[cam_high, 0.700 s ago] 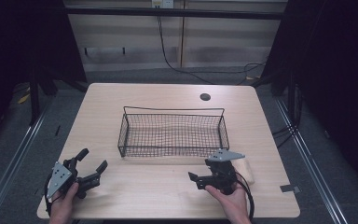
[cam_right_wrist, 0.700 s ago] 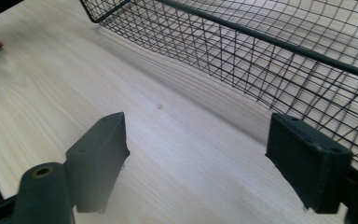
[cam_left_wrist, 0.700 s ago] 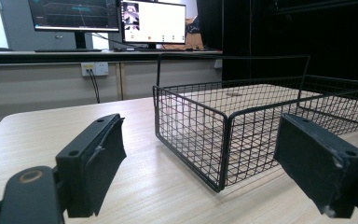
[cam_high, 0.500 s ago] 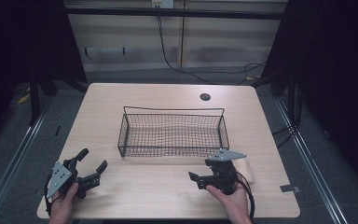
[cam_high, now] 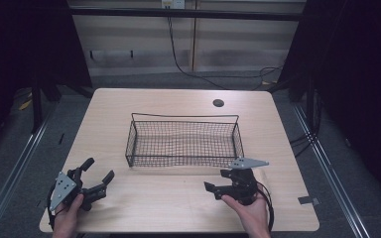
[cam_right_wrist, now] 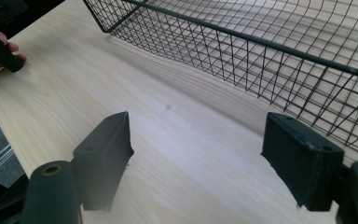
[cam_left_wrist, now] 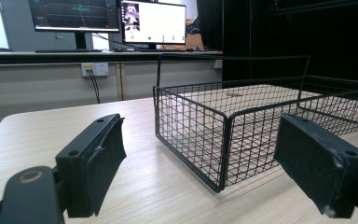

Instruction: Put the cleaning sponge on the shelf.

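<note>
- my left gripper [cam_high: 98, 174] gapes wide, empty; wire basket [cam_high: 183, 141] just ahead of its fingers.
- my right gripper [cam_high: 218, 181] gapes wide, empty; basket beside its fingers.

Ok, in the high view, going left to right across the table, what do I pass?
Left gripper, jaws open, at the near left corner → wire basket mid-table → right gripper, jaws open, at its near right corner.

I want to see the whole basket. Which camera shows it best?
The high view: the basket appears whole from above, with all four sides and its mesh floor. The left gripper view shows its near corner from the side; the right gripper view shows one wall and some floor.
</note>
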`<state>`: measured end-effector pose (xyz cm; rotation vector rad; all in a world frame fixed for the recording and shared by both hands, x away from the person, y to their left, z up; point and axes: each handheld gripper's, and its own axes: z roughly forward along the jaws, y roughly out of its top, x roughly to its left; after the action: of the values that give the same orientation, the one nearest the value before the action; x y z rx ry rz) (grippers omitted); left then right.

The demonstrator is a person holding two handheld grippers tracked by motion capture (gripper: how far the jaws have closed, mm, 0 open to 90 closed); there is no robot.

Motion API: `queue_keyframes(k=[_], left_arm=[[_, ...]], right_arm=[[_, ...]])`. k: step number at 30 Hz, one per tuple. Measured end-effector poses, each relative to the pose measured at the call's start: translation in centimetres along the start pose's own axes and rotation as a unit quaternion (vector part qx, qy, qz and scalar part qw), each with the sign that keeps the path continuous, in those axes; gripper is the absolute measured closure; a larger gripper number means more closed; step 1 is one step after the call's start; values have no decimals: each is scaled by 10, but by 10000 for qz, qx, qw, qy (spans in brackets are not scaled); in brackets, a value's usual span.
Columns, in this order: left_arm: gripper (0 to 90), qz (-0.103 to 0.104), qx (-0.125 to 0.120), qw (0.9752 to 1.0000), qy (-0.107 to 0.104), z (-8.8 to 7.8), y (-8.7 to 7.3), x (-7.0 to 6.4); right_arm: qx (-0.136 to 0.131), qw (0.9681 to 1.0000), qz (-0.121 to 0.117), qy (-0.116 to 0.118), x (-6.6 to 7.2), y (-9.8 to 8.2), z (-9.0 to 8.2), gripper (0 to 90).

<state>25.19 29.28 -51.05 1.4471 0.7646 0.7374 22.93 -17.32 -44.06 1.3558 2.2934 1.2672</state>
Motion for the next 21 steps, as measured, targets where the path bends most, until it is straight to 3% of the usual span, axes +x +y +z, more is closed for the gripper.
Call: queue_keyframes(k=[9,16,21], left_arm=[[156,0,-1,10000,1,0,0,0],[156,-1,-1,10000,0,0,0,0],[156,0,-1,10000,0,0,0,0]], right_arm=[[155,9995,243,142,-2,6,-11,234],[152,9995,257,26,-9,11,-26,244],[168,9989,425,-95,-17,10,-37,268]])
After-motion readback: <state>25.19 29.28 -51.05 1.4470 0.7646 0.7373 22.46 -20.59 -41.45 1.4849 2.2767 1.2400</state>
